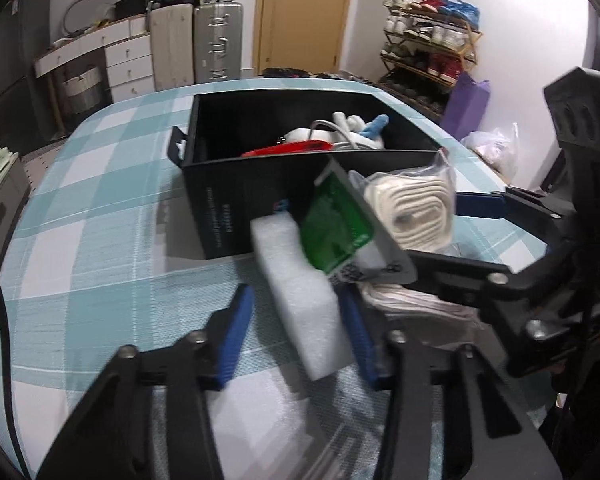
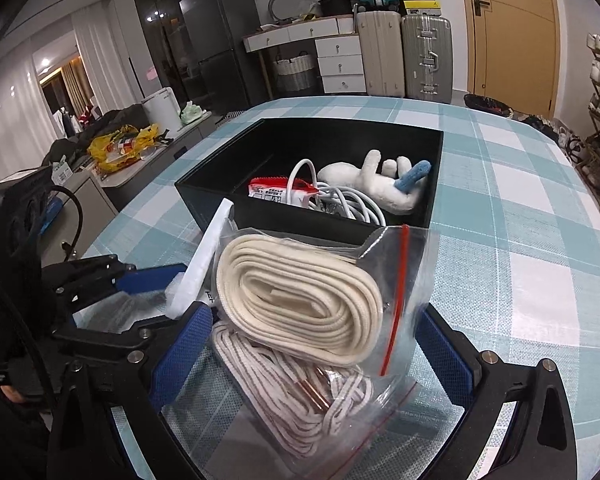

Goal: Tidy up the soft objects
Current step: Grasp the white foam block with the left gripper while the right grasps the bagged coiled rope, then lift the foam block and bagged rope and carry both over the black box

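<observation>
Straddling the foam (image 1: 300, 280), the left gripper (image 1: 296, 312) isn't clamped; right gripper (image 2: 308, 344) spreads round bagged cord (image 2: 300, 300) (box-bound, likely).

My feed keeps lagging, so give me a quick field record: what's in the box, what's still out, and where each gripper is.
box: open, on checked table
in box: plush toy, white cable, red packet
left gripper: jaws around foam block, green packet leaning on it
right gripper: jaws open, astride bagged cream rope
also out: white laces
</observation>
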The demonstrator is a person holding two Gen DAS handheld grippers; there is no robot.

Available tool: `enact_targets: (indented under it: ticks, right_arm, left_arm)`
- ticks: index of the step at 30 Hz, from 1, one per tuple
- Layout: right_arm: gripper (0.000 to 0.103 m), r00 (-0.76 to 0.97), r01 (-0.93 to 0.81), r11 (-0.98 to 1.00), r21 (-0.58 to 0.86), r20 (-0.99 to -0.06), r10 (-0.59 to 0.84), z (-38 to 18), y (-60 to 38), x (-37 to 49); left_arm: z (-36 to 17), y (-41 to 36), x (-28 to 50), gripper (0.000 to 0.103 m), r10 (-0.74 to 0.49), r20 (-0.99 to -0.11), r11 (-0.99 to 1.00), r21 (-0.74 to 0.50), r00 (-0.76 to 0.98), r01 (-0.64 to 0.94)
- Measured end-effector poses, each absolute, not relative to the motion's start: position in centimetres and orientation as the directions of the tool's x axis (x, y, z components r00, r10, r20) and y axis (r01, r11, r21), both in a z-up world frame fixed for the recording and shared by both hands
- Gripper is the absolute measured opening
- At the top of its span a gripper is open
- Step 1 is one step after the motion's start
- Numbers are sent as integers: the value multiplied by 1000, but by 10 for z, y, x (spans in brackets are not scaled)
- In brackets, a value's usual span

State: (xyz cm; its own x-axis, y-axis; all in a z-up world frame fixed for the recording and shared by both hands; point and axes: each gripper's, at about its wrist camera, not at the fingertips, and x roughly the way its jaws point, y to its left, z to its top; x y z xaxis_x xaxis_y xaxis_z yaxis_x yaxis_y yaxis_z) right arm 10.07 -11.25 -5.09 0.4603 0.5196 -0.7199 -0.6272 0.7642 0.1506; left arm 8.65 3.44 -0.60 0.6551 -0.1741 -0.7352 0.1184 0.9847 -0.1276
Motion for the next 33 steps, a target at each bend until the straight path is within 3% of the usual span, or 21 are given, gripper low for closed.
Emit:
enact_targets:
  ticks: [16,21,23,33]
  right_arm:
    - [101,466,-587,795,152,-740,485,-57,-102,107]
    - [83,483,-575,807,132,-741,465,-58,-105,107]
    - [70,483,-567,812,139,-743,464,-58,-111,107]
    - [48,502,-574,806,145,-715,486,-47,-133,96]
  left_arm:
    - [-3,40,82,29,-182,-724,983,-139,665,118]
    - [-4,44,79,28,-181,-721,983,-142,669,112]
    - [-3,46,78,26,-176,-720,984,-142,671,106]
    - [0,56,72,20,-158,-702,986,-148,694,75]
